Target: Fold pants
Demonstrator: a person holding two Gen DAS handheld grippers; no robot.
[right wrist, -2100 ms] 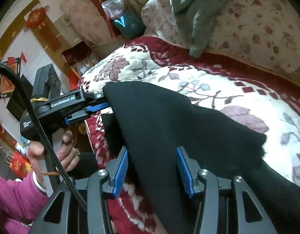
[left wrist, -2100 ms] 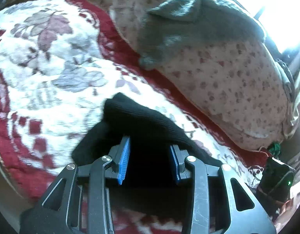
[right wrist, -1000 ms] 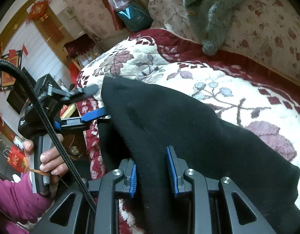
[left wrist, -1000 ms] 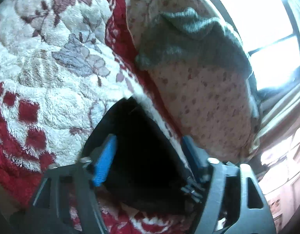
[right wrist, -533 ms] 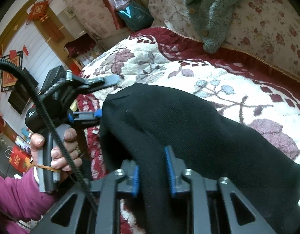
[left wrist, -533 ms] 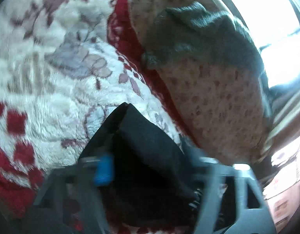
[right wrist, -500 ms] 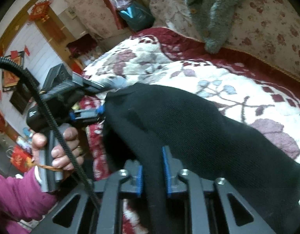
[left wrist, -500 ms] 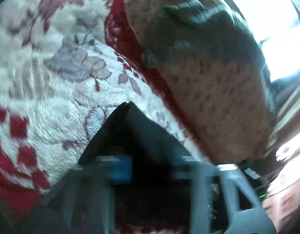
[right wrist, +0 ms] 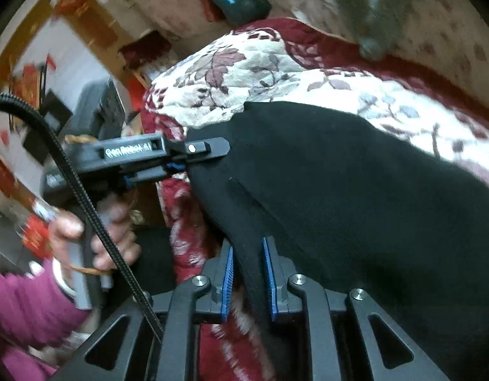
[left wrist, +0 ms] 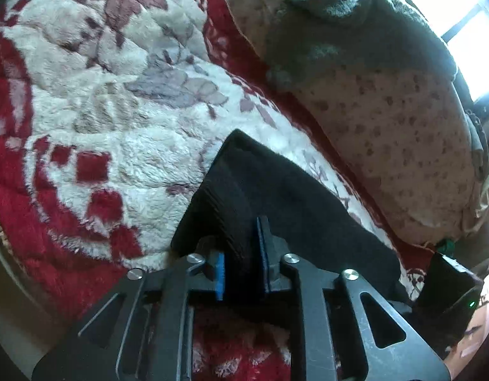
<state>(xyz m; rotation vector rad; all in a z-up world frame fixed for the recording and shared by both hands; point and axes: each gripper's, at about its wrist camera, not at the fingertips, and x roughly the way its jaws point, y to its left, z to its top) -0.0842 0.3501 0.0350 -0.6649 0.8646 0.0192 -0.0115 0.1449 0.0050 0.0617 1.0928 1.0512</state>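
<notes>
The black knit pants point(left wrist: 292, 197) lie on a red and white floral blanket point(left wrist: 117, 111). My left gripper point(left wrist: 239, 254) pinches a bunched corner of them; the fabric fills the gap between its blue pads, and the jaws are easing open. In the right wrist view the left gripper point(right wrist: 197, 158) bites the pants point(right wrist: 355, 190) at their left corner. My right gripper point(right wrist: 247, 270) straddles the near hem. Its jaws are opening, and the thin edge hangs between the pads with a gap on the left side.
A hand point(right wrist: 95, 231) in a pink sleeve point(right wrist: 22, 301) holds the left gripper, with a black cable crossing it. A grey knit garment point(left wrist: 355, 31) lies on a spotted pillow point(left wrist: 387, 127) behind. The blanket's edge point(right wrist: 168, 190) drops off at left. A black device with a green light point(left wrist: 447, 289) sits lower right.
The left jaws went from wide open to closed on the pants corner. The right jaws narrowed on the hem, then widened a little. Both grippers shifted slightly.
</notes>
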